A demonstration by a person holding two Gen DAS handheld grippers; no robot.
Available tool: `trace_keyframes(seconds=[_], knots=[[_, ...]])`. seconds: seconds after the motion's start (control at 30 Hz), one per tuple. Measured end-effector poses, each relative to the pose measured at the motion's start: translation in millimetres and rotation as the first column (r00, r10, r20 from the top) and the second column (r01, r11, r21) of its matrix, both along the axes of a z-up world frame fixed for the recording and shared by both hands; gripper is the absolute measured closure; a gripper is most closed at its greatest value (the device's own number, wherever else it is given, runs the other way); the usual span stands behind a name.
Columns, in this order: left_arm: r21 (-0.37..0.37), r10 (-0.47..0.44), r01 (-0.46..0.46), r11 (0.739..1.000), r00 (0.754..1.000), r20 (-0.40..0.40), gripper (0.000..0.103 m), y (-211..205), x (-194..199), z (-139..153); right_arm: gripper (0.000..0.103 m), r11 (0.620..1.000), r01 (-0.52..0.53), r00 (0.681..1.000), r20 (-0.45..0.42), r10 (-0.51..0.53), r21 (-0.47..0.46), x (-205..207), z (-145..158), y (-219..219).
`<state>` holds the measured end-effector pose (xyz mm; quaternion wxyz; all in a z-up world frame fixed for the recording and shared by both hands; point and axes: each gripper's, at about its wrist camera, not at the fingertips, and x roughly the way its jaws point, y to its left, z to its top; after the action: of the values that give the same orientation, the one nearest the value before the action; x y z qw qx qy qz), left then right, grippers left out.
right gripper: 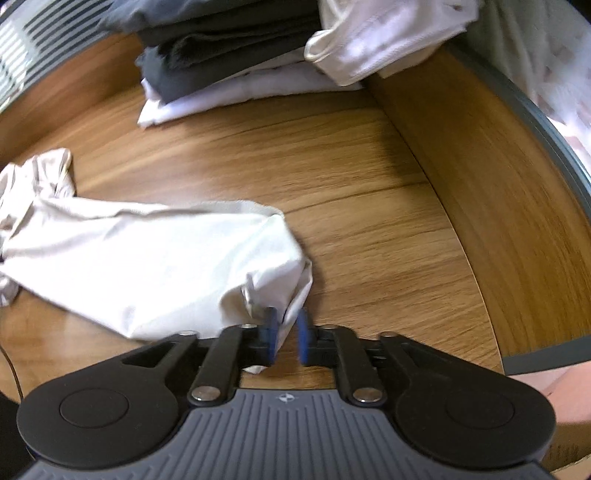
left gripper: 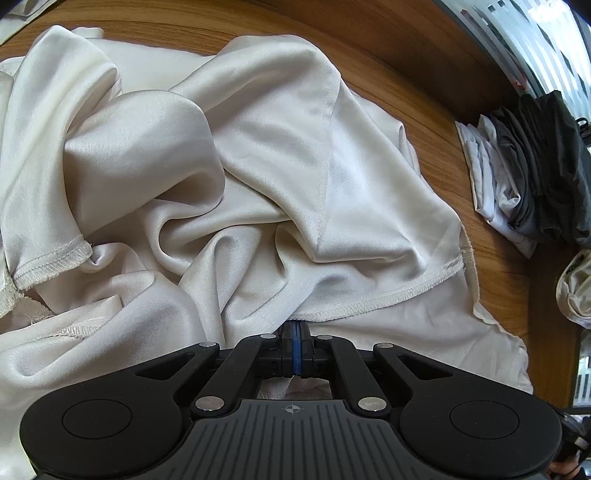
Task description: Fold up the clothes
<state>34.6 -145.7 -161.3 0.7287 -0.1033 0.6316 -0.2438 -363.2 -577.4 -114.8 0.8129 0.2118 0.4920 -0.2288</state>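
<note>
A crumpled cream satin garment fills the left wrist view, lying on the wooden table. My left gripper is at its stitched hem. Its blue pads are pressed together with the cloth edge pinched at their tips. In the right wrist view, another part of the cream garment lies flat and stretches off to the left. My right gripper is at its near corner. Its blue pads stand a little apart; the cloth corner hangs between them against the left pad, unpressed.
A stack of folded clothes, white, grey and black, sits at the right of the table, also seen as folded clothes far ahead. A white garment lies beside it. The table's edge curves along the right. Bare wood lies ahead.
</note>
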Motion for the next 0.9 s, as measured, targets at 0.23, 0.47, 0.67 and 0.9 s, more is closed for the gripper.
trace_keyframes(seconds=[0.23, 0.47, 0.67, 0.9], knots=[[-0.003, 0.004, -0.004, 1.000, 1.000, -0.003, 0.098, 1.7, 0.8, 0.6, 0.081, 0.999, -0.037, 0.999, 0.002, 0.037, -0.015, 13.5, -4.8, 5.2], [-0.009, 0.018, -0.018, 1.000, 1.000, -0.003, 0.098, 2.3, 0.6, 1.2, 0.081, 0.994, -0.083, 0.996, -0.024, 0.081, -0.071, 24.5, -6.6, 10.4], [-0.012, 0.024, -0.024, 1.000, 1.000, -0.003, 0.098, 3.4, -0.2, 0.9, 0.077, 0.988, -0.115, 0.993, -0.028, 0.113, -0.104, 29.6, -3.0, 11.4], [-0.012, 0.027, -0.027, 1.000, 1.000, -0.001, 0.098, 3.1, 0.5, 2.2, 0.077, 0.979, -0.179, 0.983, -0.064, 0.173, -0.100, 41.8, -10.3, 12.4]])
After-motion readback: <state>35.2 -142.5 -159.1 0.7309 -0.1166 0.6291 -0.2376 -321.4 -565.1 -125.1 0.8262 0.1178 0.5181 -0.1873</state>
